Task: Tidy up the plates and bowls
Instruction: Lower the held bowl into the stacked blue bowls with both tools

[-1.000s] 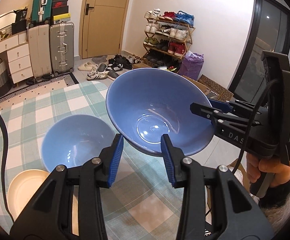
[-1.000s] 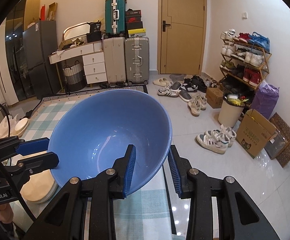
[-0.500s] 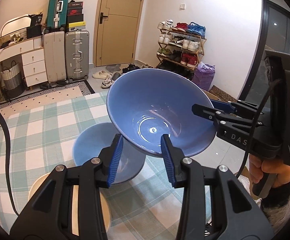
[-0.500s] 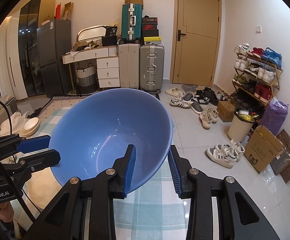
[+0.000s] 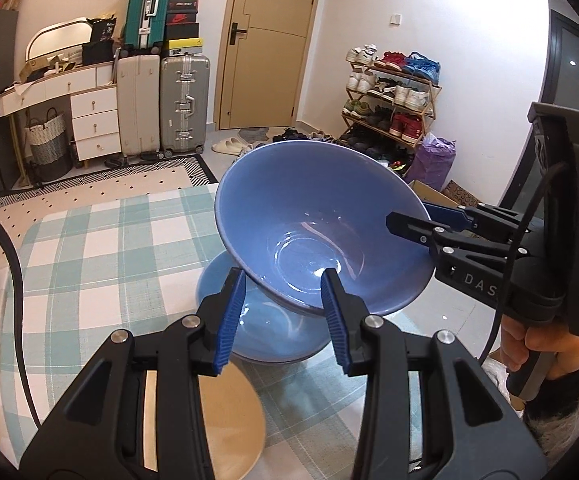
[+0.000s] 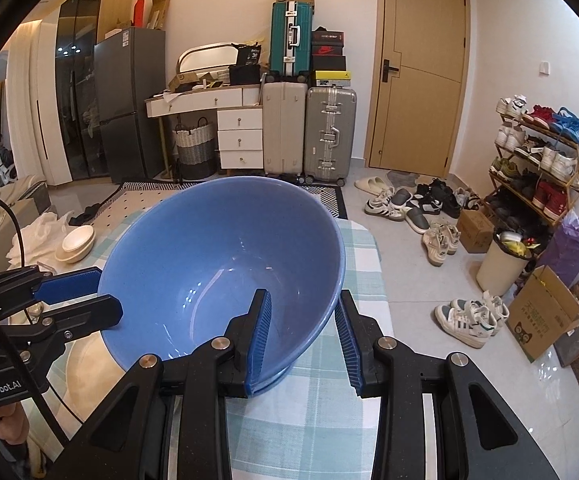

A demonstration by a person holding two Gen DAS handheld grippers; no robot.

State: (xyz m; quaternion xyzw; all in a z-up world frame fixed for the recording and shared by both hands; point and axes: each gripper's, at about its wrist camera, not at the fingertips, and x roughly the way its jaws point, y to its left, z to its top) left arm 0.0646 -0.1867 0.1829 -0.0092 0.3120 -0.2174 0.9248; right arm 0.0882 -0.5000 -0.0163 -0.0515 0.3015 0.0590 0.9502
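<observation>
A large blue bowl (image 5: 321, 220) hangs tilted just above a second blue bowl (image 5: 273, 332) on the checked tablecloth. My right gripper (image 6: 303, 336) straddles the large bowl's (image 6: 217, 264) rim, one finger inside and one outside, with a gap at the outer finger. It also shows in the left wrist view (image 5: 417, 220) at the bowl's right rim. My left gripper (image 5: 283, 320) is open and empty, its fingers on either side of the bowl's near edge without touching. A beige plate (image 5: 229, 420) lies under my left gripper.
A stack of cream bowls (image 6: 75, 242) sits at the table's far left. The table's right edge (image 6: 381, 280) drops to a tiled floor with shoes, a bin (image 6: 503, 262) and a cardboard box (image 6: 541, 312).
The large blue bowl has moved over the smaller blue bowl and come down close to it. The left gripper has followed along, still open.
</observation>
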